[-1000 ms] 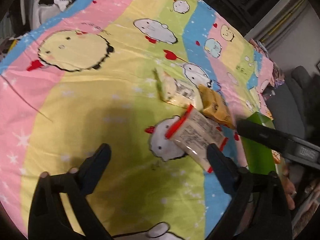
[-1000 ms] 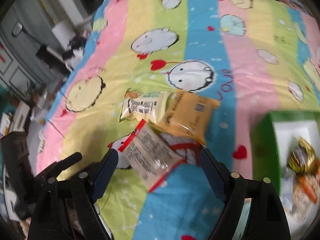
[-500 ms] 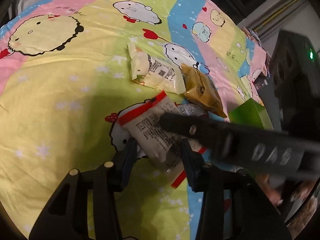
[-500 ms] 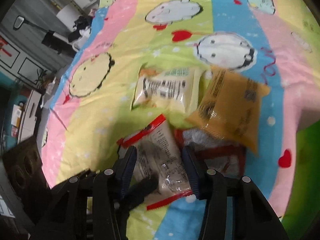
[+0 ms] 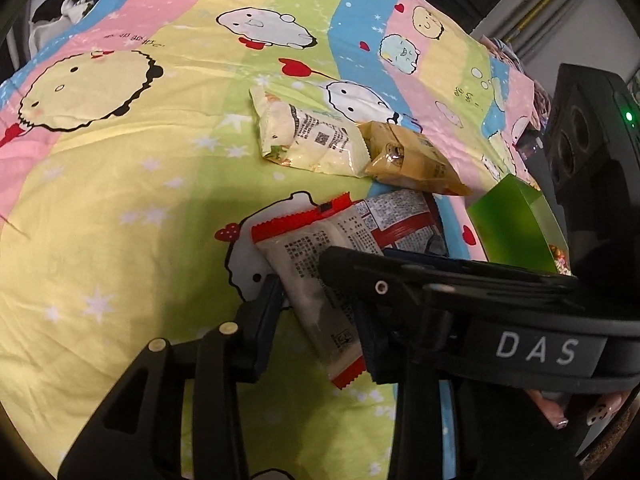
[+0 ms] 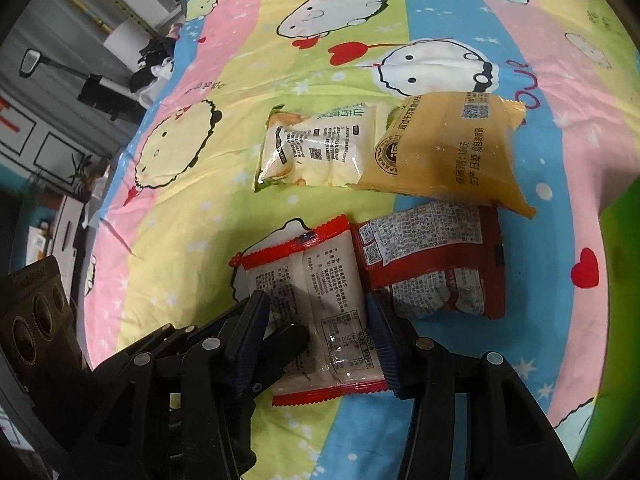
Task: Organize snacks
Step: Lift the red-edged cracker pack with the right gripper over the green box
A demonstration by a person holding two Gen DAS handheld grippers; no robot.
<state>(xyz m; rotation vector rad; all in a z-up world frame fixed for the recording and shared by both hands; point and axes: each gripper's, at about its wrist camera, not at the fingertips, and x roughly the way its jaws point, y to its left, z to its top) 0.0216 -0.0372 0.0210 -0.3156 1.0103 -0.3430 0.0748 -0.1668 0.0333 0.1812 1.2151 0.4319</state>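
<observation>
- Red-edged, clear-fronted snack packet [image 6: 316,308] lies flat on the striped cartoon bedsheet [image 6: 420,8], its long axis running from the red seal at the far end back toward both grippers.
- Both grippers straddle this same packet across its short width. The right gripper [image 6: 316,336] has a pad on each long side, and its jaws have just been closing in; the pads look to touch the wrapper.
- The left gripper [image 5: 320,324] comes at it from the other side and has narrowed right down, pinching the near part of the packet between its fingers.
- In the left wrist view the right gripper's arm crosses above the packet, so the two tools crowd one another.
- A dark red packet [image 6: 436,264] lies touching the held one on its right; a pale green packet [image 6: 316,148] and a mustard-yellow packet [image 6: 452,152] lie just beyond.
- The green box [image 5: 512,228] stands off to the right, nearer the right hand; a carry there would go sideways over the dark red packet.
- My judgement: a double grip risks tearing or buckling the wrapper.
</observation>
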